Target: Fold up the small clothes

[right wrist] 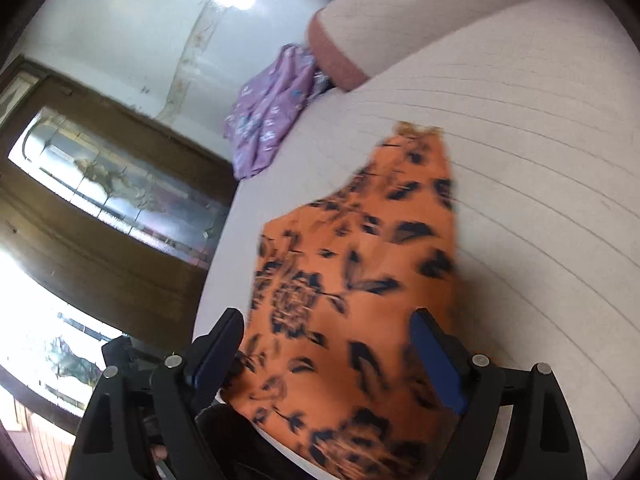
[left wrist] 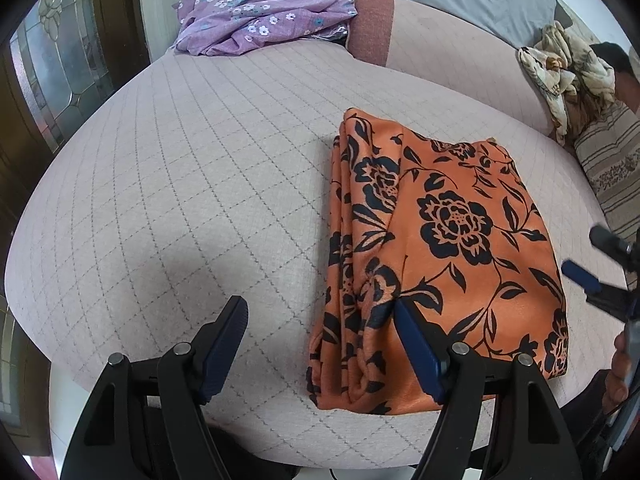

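Garment: orange floral cloth [left wrist: 436,256], folded into a layered oblong on the quilted cushion [left wrist: 200,184].
Long axis: runs from the cushion's near edge toward its back.
Left gripper [left wrist: 320,320]: jaws apart, empty; one finger over the cloth's near-left corner.
Right gripper [right wrist: 328,336]: jaws apart, straddling the cloth's near end, nothing pinched; judged nearer.
Beyond: purple floral garment [left wrist: 260,16], well apart at the cushion's far corner.

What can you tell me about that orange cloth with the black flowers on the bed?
The orange cloth has a smooth, slightly shiny look and is printed with black roses, leaves and vines. It lies folded into a rough rectangle, several layers stacked and showing along its left edge, on the quilted pale pink bed cover near the front edge. The left gripper hovers open at its near left corner. Whether the finger touches the fabric is unclear.
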Tool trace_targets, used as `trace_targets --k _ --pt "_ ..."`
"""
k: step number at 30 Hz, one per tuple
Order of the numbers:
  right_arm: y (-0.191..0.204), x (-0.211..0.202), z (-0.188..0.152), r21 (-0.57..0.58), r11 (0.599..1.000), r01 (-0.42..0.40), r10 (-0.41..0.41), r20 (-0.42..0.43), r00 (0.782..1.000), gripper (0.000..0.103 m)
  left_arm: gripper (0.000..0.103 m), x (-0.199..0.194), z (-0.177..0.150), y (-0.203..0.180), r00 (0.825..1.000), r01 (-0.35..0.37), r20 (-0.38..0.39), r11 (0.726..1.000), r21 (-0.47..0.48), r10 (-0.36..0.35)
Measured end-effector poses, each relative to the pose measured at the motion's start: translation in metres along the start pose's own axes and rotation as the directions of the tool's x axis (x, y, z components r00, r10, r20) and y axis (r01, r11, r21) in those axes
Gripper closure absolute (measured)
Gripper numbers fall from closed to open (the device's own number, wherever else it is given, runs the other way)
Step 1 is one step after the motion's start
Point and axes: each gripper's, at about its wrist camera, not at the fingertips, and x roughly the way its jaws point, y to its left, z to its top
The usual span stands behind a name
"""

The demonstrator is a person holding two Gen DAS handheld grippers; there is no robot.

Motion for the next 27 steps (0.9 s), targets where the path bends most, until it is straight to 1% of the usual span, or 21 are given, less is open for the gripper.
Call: trace_targets --k 3,6,9,10,11,12,14,15,17,19,20,22,23,24,25,26,27 --pt "-0.022 -0.007 -0.004 0.06 0.998 0.03 -0.031 0.013 0.999 0.016 0.027 0.0 0.001 -0.004 1.0 0.003 0.002 1.0 0.007 -0.003" --pt "-0.043 -0.016 -0.011 0.119 0.992 0.036 -0.04 0.026 0.999 0.016 0.027 0.002 0.003 -0.005 1.0 0.019 0.001 1.0 0.0 -0.019" --pt "-0.049 -0.017 -0.015 0.122 0.992 0.037 -0.039 0.015 0.999 0.016 0.027 0.003 0.011 -0.001 0.995 0.096 0.013 0.995 -0.035 -0.096" --pt "-0.048 -0.015 -0.014 0.116 0.993 0.038 -0.039 0.006 0.999 0.016 0.026 0.003 0.015 0.002 0.989 0.144 0.021 0.988 -0.061 -0.143" --pt "-0.047 -0.014 -0.014 0.112 0.993 0.036 -0.037 0.003 0.999 0.016 0.022 0.005 0.02 0.007 0.979 0.201 0.034 0.975 -0.097 -0.199" --pt "-0.046 -0.012 -0.013 0.106 0.994 0.029 -0.03 0.003 1.0 0.016 0.019 0.007 0.024 0.009 0.975 0.22 0.037 0.969 -0.116 -0.217" --pt "-0.043 -0.006 -0.011 0.101 0.995 0.022 -0.022 -0.002 1.0 0.016 0.018 0.018 0.031 0.01 0.966 0.259 0.025 0.957 -0.133 -0.258" --pt "-0.042 -0.001 -0.011 0.1 0.995 0.024 -0.023 -0.008 1.0 0.016 0.018 0.025 0.033 0.008 0.963 0.269 0.013 0.954 -0.132 -0.27" --pt "-0.04 0.01 -0.008 0.092 0.995 0.03 -0.028 -0.024 0.999 0.016 0.018 0.041 0.036 0.004 0.965 0.255 -0.028 0.958 -0.129 -0.26" --pt "-0.038 0.022 -0.005 0.088 0.995 0.04 -0.037 -0.039 0.999 0.016 0.018 0.059 0.034 -0.002 0.963 0.243 -0.091 0.963 -0.115 -0.253" --pt "-0.038 0.031 -0.004 0.091 0.995 0.04 -0.036 -0.05 0.998 0.016 0.018 0.064 0.031 -0.005 0.963 0.237 -0.103 0.966 -0.107 -0.248" --pt "-0.032 0.042 -0.003 0.07 0.997 0.04 -0.036 -0.062 0.997 0.015 0.018 0.064 0.03 -0.01 0.967 0.236 -0.08 0.969 -0.074 -0.242" --pt "-0.027 0.047 -0.005 0.052 0.998 0.032 -0.028 -0.076 0.997 0.018 0.023 0.065 0.03 -0.012 0.966 0.239 -0.085 0.969 -0.068 -0.245" --pt "-0.021 0.054 -0.007 0.026 0.999 0.023 -0.02 -0.105 0.994 0.023 0.028 0.066 0.03 -0.012 0.961 0.255 -0.089 0.964 -0.074 -0.261" --pt "-0.011 0.066 -0.01 -0.025 0.998 0.06 -0.063 -0.155 0.986 0.034 0.044 0.068 0.032 -0.012 0.949 0.291 -0.099 0.953 -0.086 -0.299" --pt "-0.005 0.073 -0.011 -0.073 0.992 0.1 -0.111 -0.166 0.98 0.042 0.05 0.069 0.033 -0.012 0.944 0.303 -0.105 0.948 -0.098 -0.312" --pt "0.0 0.076 -0.011 -0.101 0.989 0.11 -0.126 -0.169 0.978 0.045 0.056 0.068 0.034 -0.013 0.945 0.301 -0.1 0.949 -0.096 -0.31"
